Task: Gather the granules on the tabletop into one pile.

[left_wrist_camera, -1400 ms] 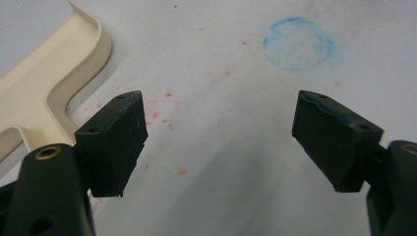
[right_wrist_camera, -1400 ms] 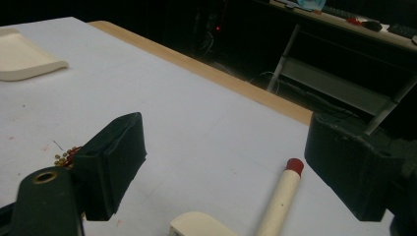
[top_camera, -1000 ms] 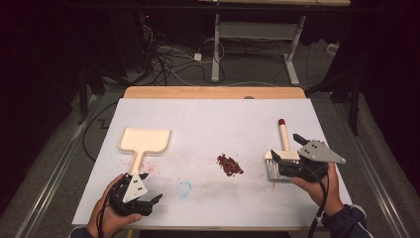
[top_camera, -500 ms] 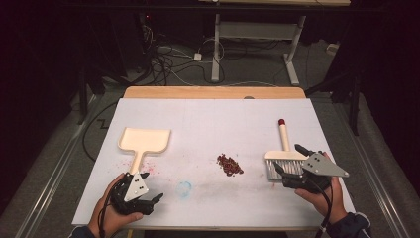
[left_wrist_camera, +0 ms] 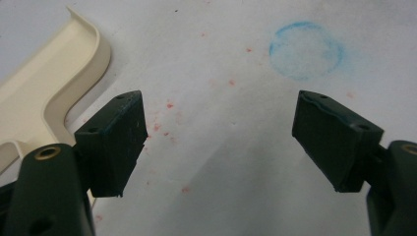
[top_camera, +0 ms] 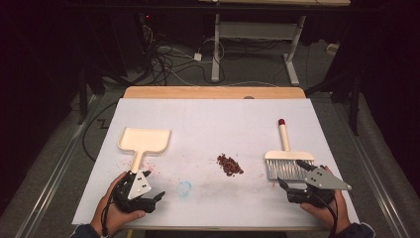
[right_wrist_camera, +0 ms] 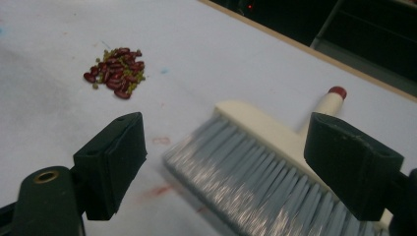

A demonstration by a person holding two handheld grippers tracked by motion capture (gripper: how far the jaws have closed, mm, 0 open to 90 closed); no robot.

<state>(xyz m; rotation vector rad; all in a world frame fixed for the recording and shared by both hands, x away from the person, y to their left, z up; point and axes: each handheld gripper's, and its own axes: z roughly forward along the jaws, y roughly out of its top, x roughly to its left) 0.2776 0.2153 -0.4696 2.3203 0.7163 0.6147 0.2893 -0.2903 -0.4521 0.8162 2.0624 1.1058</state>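
A cream dustpan [top_camera: 143, 141] lies flat at the left of the white table, its handle toward me; its edge [left_wrist_camera: 44, 93] runs past my left jaws. My left gripper [top_camera: 151, 201] stands open just below the handle, nothing between its jaws [left_wrist_camera: 221, 142]. A small pile of red beans [top_camera: 229, 164] sits mid-table [right_wrist_camera: 115, 71]. At the right lies a cream brush [top_camera: 287, 158] with grey bristles and a red-tipped handle pointing away [right_wrist_camera: 260, 157]. My right gripper [top_camera: 289, 186] is open just in front of the bristles, apart from them [right_wrist_camera: 231, 157].
A faint blue chalk circle [top_camera: 184, 188] [left_wrist_camera: 306, 50] and red smudges mark the white table top [top_camera: 213, 124]. A wooden strip [top_camera: 213, 92] edges the far side. Cables and desk legs [top_camera: 218, 44] stand on the floor beyond.
My right gripper has let go of the brush and drawn back toward me and to the right; the brush now lies on the table. The left gripper has stayed put.
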